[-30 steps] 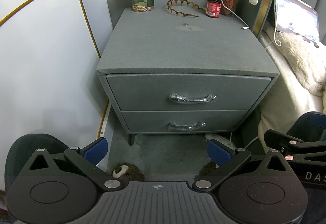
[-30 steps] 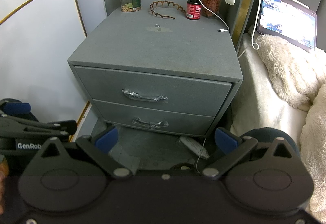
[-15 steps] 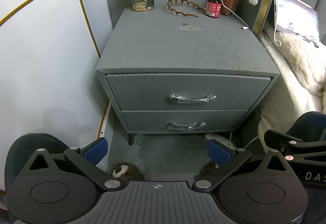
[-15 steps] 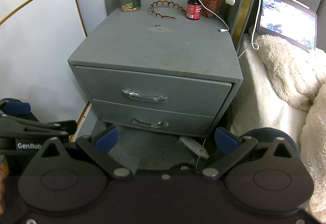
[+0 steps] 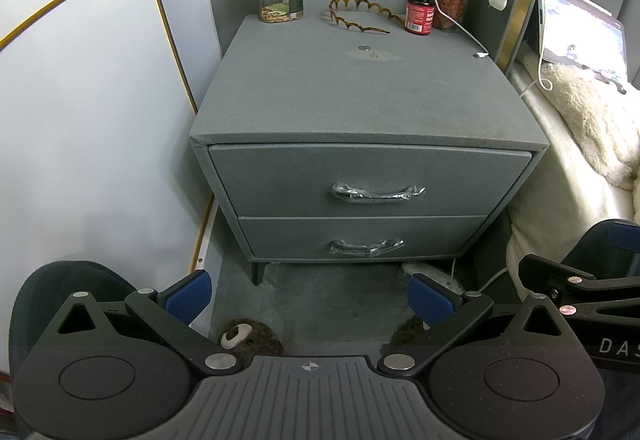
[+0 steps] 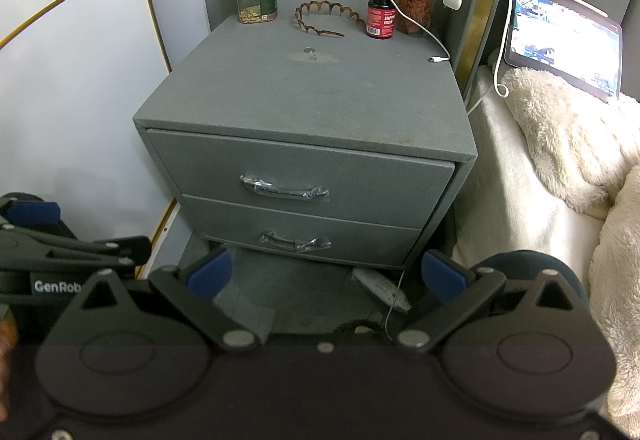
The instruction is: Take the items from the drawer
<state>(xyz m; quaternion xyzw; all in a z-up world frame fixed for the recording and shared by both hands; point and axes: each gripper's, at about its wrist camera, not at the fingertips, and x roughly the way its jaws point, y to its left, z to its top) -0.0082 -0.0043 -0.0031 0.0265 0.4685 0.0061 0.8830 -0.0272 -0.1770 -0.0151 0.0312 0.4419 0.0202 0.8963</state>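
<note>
Even, dim indoor light, sharp focus. Fisheye bends the edges and darkens corners. The tablet (image 6: 560, 39) glows right of the jaws.

open floor before both drawer handles – upper handle (image 5: 377, 193), lower handle (image 5: 366, 246) unobstructed for you; wall (image 5: 80, 143) crowds left, bed (image 6: 516, 191) right.

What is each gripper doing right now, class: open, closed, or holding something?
Left gripper: open, holding nothing.
Right gripper: open, holding nothing.
</note>
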